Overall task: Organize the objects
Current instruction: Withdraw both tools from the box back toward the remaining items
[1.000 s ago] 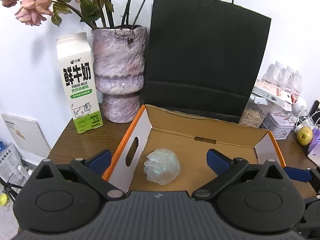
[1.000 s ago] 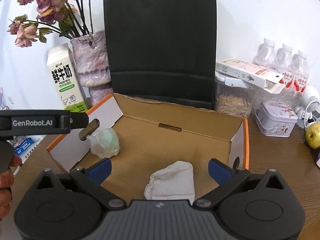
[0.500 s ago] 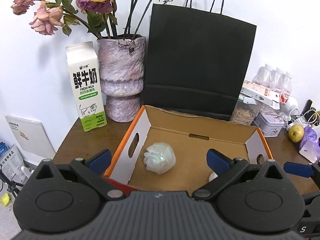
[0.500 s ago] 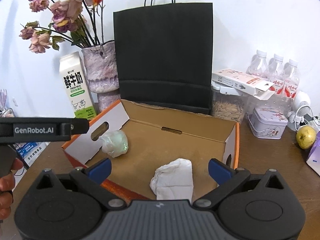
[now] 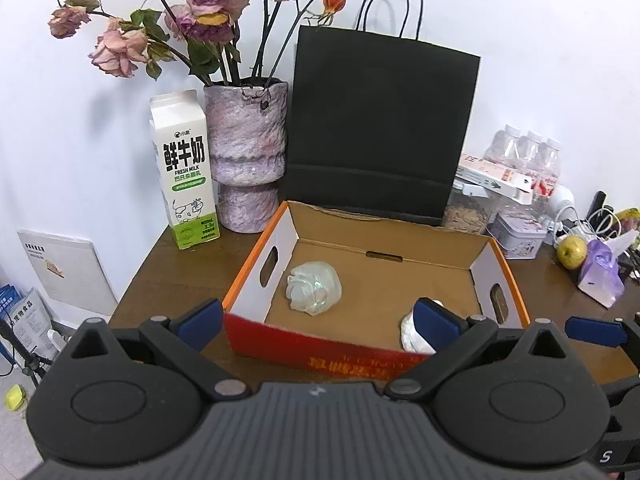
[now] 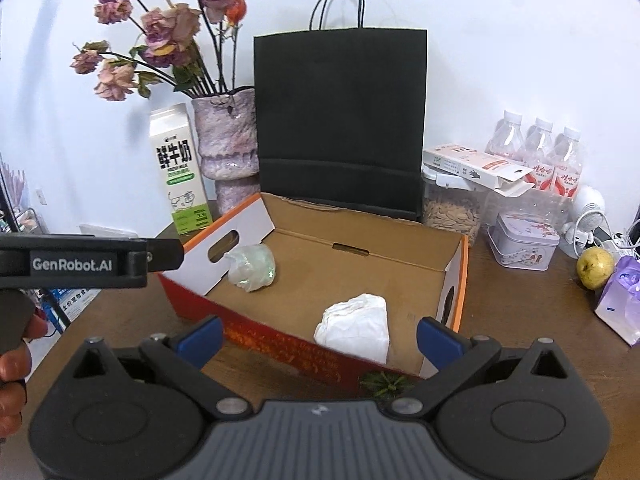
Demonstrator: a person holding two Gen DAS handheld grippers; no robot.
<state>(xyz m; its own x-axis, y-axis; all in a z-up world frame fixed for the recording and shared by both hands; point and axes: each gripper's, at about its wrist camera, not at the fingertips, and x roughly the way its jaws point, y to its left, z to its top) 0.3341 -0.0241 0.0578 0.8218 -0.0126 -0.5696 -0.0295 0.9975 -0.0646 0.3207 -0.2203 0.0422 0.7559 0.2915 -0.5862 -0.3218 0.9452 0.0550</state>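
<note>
Both your grippers hang spread and empty in front of an open cardboard box.

Ahead of your left gripper (image 5: 316, 318), a crumpled clear plastic wad (image 5: 314, 293) lies in the cardboard box (image 5: 256, 268), near its left wall. Beyond your right gripper (image 6: 318, 334), a crumpled white paper wad (image 6: 354, 326) sits by the near wall. Likely dropped there as sorted clutter. Both are lumpy, with no clear long axis or heading.

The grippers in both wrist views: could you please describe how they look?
Both the left gripper and right gripper have matte black ribbed bodies, round pivot discs, silver rivets and blue finger pads. A black bar reads "GenRobot.AI" in white.
</note>
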